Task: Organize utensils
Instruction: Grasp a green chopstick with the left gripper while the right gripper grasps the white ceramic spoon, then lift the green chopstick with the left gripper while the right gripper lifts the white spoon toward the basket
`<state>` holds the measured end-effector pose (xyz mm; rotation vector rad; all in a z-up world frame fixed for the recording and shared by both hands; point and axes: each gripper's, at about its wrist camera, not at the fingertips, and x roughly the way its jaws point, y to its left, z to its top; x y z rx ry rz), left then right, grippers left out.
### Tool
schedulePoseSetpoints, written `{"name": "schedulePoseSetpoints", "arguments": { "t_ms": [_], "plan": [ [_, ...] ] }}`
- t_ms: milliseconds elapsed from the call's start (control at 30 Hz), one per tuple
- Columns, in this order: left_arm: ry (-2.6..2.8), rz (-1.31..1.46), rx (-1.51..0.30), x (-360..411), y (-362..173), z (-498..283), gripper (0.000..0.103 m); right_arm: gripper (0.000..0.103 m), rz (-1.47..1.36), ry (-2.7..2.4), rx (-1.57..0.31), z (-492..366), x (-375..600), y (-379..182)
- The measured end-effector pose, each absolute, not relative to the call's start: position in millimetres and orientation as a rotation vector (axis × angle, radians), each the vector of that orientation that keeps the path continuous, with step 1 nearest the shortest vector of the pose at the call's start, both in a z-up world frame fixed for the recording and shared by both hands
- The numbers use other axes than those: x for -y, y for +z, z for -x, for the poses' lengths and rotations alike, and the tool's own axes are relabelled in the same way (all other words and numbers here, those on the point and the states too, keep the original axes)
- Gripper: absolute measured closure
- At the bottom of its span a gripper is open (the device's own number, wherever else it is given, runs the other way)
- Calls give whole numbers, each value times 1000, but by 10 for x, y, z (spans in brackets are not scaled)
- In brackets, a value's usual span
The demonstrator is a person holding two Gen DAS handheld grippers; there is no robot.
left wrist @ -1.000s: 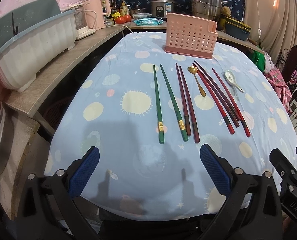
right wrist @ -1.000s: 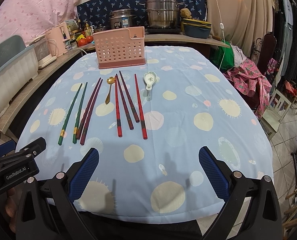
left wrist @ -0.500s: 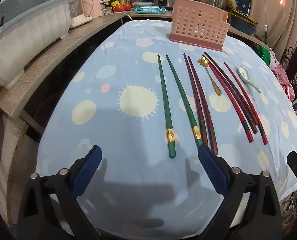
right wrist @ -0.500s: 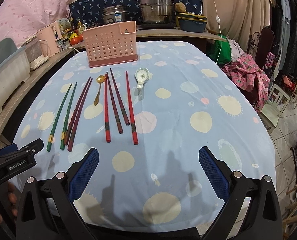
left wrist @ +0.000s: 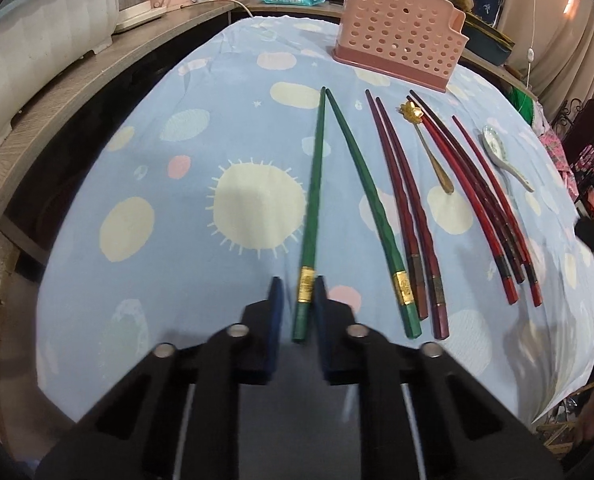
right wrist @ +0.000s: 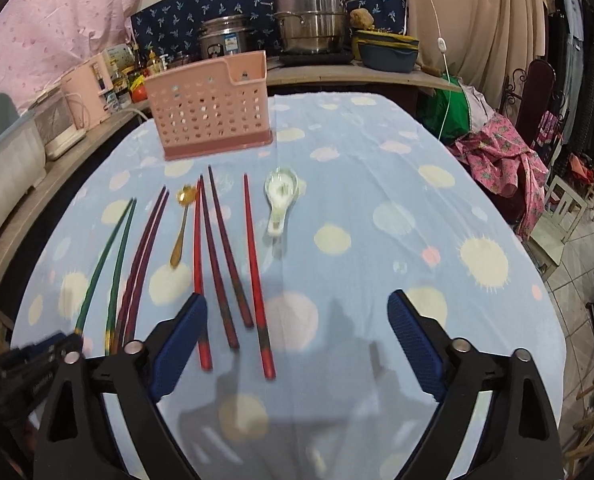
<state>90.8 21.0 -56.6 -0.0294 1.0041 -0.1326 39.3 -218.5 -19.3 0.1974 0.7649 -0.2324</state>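
Chopsticks lie in a row on the blue spotted cloth before a pink perforated holder (left wrist: 401, 48) (right wrist: 213, 108). My left gripper (left wrist: 299, 292) is closing around the near end of the left green chopstick (left wrist: 315, 184); a thin gap shows on both sides of it. The second green chopstick (left wrist: 369, 192) and a dark red pair (left wrist: 401, 208) lie to its right. My right gripper (right wrist: 297, 320) is wide and closing, with the near ends of several red chopsticks (right wrist: 253, 264) between its fingers, untouched. A gold spoon (right wrist: 181, 232) and a white ceramic spoon (right wrist: 281, 200) lie among them.
A wooden counter (left wrist: 77, 92) along the left carries a white tub (left wrist: 37, 48) and a pink appliance. Steel pots (right wrist: 309, 20) stand behind the holder. A chair and pink clothes (right wrist: 505, 160) are off the table's right edge. My left gripper body (right wrist: 37, 360) shows low left in the right wrist view.
My left gripper came forward and down onto the left green chopstick's end and its jaws narrowed from wide to almost shut. My right gripper slid toward the red chopsticks and narrowed a little.
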Motion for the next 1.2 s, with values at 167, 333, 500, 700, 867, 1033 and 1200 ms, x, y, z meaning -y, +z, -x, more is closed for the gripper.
{"name": "schedulePoseSetpoints", "arguments": {
  "t_ms": [167, 333, 500, 700, 867, 1033, 1200],
  "plan": [
    [-143, 23, -995, -190, -579, -911, 95, 54, -243, -209, -766, -784, 2316, -191],
    [-143, 25, -995, -188, -581, -917, 95, 78, -322, -177, -810, -1111, 2438, -341],
    [-141, 26, -993, -186, -586, -916, 95, 84, -359, -152, -848, -1264, 2465, -493],
    [-138, 30, -987, -184, -595, -905, 95, 91, -372, -139, -877, -1341, 2465, -629],
    [-138, 33, -986, -187, -597, -904, 95, 91, -398, -125, -884, -1364, 2492, -687],
    [-144, 40, -984, -196, -597, -899, 95, 92, -424, -119, -896, -1375, 2498, -778],
    [-152, 58, -980, -220, -596, -892, 95, 93, -422, -115, -886, -1336, 2497, -792]
  ]
}}
